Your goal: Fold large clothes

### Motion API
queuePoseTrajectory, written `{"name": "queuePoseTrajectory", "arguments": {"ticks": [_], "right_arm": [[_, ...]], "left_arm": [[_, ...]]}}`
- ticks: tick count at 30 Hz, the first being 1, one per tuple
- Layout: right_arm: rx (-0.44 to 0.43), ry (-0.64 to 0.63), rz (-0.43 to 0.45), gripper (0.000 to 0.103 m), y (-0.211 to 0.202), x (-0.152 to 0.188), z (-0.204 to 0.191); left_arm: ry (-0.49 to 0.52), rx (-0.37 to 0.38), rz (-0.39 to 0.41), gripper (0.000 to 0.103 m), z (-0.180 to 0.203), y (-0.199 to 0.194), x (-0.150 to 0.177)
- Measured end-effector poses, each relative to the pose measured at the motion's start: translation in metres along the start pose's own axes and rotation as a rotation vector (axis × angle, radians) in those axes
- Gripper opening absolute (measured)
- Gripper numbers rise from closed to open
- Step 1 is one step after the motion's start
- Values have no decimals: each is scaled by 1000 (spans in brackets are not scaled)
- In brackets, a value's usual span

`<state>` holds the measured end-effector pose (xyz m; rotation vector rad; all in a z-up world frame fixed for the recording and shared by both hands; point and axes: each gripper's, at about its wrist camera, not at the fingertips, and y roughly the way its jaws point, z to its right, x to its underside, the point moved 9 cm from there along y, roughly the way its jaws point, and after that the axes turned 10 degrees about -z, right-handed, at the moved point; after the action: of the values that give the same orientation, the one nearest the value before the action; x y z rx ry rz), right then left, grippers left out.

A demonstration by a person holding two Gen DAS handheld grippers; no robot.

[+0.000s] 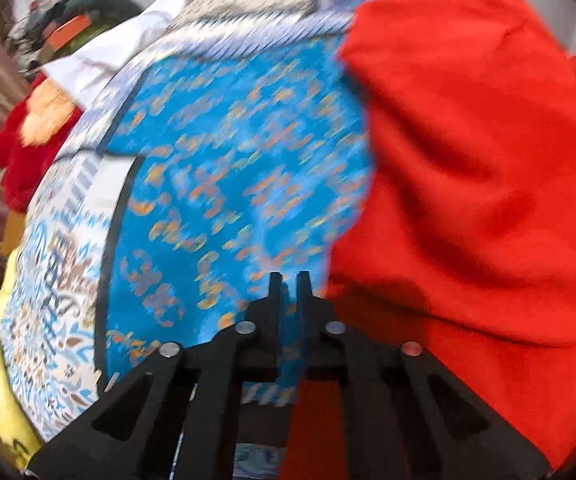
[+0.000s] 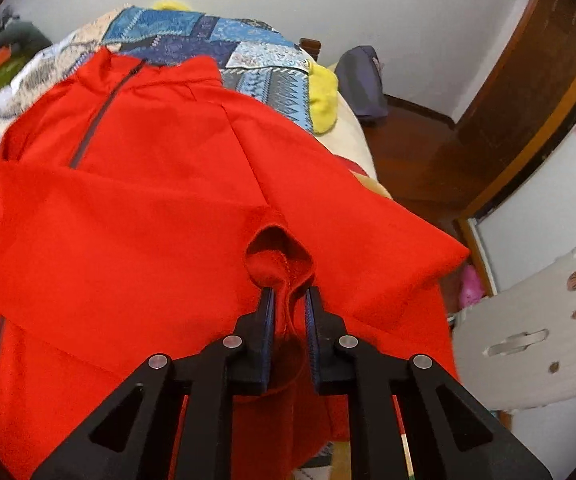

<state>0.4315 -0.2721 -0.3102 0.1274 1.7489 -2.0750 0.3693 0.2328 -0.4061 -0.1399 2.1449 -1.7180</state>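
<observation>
A: So, the red garment [image 2: 136, 208] lies spread on the patterned blue bedspread [image 1: 224, 168].

B: The right gripper [image 2: 289, 294], nearly closed, pinches its bunched hem. The left gripper [image 1: 289, 280] is narrowly parted beside it, holding nothing.

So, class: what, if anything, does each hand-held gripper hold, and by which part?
The right hand-held gripper pinches a bunched fold of the red garment at its near edge. The left hand-held gripper looks nearly closed; whether it holds anything cannot be told.

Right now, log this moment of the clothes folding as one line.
task: fold large clothes | right gripper: shut on red fleece garment | left gripper: nearly shut, grip unclear | surface: blue patterned quilt
</observation>
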Motion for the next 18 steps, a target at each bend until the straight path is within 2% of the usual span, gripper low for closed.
{"name": "queuePoseTrajectory", "arguments": {"ticks": [2,6,9,12,14,16,18], "right_arm": [[25,-6,-1,10,-1,3,2],[79,-11,-10,10,-3,8,5],[101,-10,-12,10,-3,12,8],[102,-7,-8,10,-5,17,8],[98,-13,-3,10,-5,19,7],[91,-8,2,10,-5,19,6],[77,5,5,10,-5,20,7]], "left_arm": [[-29,33,-25,6,-5,8,8],[-53,118,-30,6,-13,-2,14],[-25,90,-5,6,-17,-19,13],[21,121,26,8,-9,-45,6],[50,146,57,15,3,-67,-2],[79,177,97,31,21,-90,-12],[101,210,133,40,45,-109,-22]]}}
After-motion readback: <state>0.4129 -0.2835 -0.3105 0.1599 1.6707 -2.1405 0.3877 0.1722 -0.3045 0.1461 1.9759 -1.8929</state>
